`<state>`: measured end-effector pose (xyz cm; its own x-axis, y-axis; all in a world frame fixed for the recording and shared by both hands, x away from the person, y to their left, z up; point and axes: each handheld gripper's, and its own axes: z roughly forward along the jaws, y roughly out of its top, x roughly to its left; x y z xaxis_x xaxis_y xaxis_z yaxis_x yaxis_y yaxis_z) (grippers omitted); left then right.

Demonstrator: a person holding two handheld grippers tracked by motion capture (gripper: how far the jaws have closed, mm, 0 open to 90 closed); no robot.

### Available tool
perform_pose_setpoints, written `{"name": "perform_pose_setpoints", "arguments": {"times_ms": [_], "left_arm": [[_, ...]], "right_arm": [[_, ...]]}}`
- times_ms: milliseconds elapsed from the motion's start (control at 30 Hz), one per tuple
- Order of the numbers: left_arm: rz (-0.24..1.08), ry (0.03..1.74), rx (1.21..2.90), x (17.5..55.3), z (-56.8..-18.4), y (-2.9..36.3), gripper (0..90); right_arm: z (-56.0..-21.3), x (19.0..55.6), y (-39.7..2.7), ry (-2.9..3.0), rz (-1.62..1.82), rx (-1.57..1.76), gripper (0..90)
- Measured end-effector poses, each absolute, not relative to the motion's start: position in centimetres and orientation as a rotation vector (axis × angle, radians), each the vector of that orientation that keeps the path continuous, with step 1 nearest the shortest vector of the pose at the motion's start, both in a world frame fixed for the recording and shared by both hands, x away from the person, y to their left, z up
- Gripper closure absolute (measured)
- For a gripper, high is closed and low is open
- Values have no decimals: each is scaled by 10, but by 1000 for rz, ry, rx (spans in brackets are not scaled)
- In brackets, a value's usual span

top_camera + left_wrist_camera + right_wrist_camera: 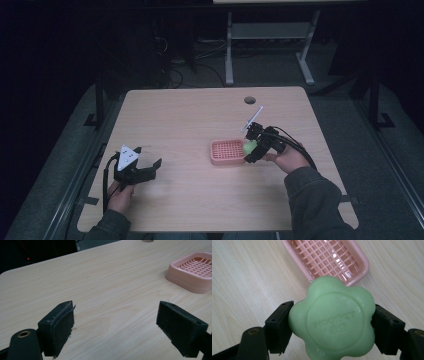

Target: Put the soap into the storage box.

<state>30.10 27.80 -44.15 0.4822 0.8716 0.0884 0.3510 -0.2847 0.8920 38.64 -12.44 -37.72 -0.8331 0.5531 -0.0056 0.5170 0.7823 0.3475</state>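
A green flower-shaped soap [332, 320] with embossed lettering is clamped between the two black jaws of my right gripper [332, 323]. From above, the right gripper [251, 148] holds the soap [248, 147] at the right end of a pink slotted soap dish [227, 152]. In the right gripper view the dish [329, 257] lies just beyond the soap, with nothing in it. My left gripper [151, 159] rests near the table's left front, jaws wide apart with nothing between them. The left gripper view shows bare wood between its pads [58, 326] and the dish [193, 271] far right.
The light wooden table [190, 120] has a round cable hole [250, 100] near its back edge. A thin white stick [252, 118] rises from the right gripper. Behind the table stands another desk's metal frame [270, 45] with cables on the dark floor.
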Motion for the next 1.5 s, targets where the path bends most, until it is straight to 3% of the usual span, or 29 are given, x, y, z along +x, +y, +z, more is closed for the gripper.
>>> {"name": "perform_pose_setpoints", "arguments": {"times_ms": [867, 1500], "left_arm": [[743, 1025, 1849, 301, -441, 278, 144], [740, 1024, 1848, 301, -440, 278, 144]], "right_arm": [[-367, 407, -94, 2877, 519, 807, 257], [-382, 421, -73, 2905, 505, 807, 257]]}}
